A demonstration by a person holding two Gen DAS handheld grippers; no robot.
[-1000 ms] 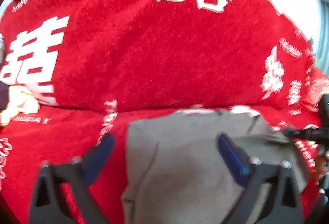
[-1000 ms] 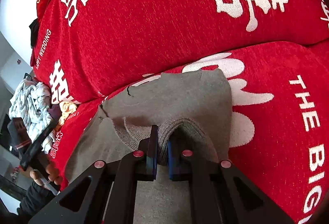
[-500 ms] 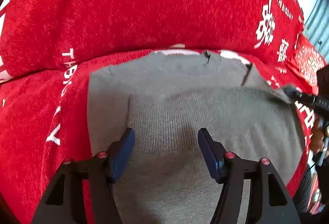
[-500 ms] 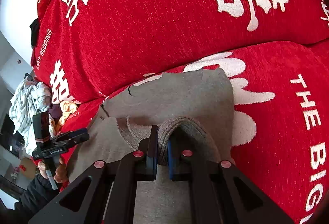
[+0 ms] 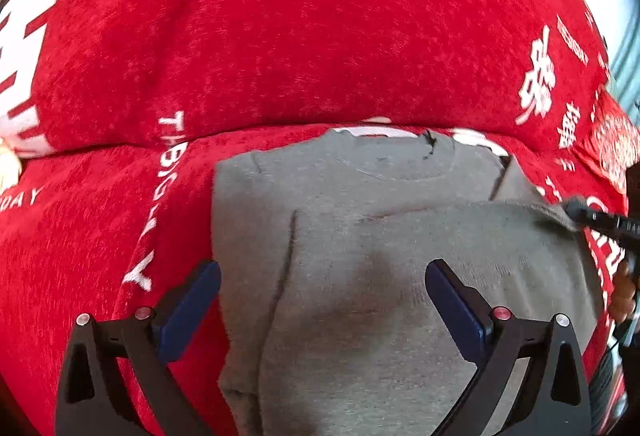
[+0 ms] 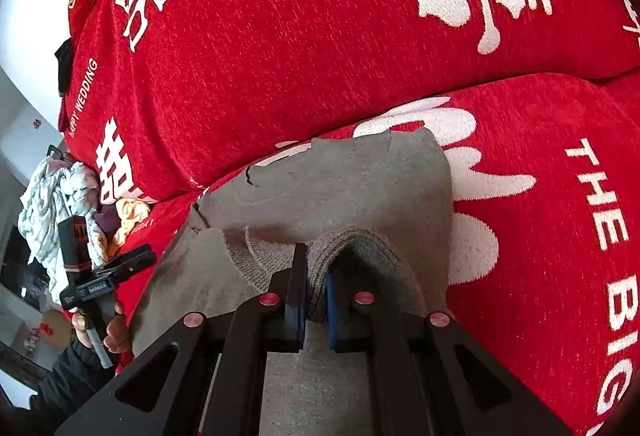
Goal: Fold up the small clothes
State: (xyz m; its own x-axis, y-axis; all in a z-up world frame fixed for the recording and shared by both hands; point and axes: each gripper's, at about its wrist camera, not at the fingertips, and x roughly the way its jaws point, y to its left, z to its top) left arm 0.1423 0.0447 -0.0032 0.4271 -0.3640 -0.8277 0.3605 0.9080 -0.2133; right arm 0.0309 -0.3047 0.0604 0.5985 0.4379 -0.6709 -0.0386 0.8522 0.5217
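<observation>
Mid-fold: right tool [image 6: 316, 292] pinching ribbed hem of grey knit sweater [image 5: 400, 236] on red sofa seat [image 5: 80, 236]; left tool [image 5: 320, 300] jaws opening, nothing gripped. Next: left pinches hem too.

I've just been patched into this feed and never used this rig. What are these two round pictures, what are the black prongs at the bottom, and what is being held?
There is no robot arm: a person holds a two-finger gripper in each hand, and each carries a fisheye camera looking along its fingers, hence the round, bent pictures. The black prongs with blue pads are the jaws.

The left wrist view shows the left gripper above a grey sweater lying on a red sofa cover with white lettering. Its jaws are opening wide and their pads press on nothing.

The right wrist view shows the right gripper shut on a bunched knit edge of the sweater. At that picture's left edge are the person's hand with the other gripper and a clothes pile.
</observation>
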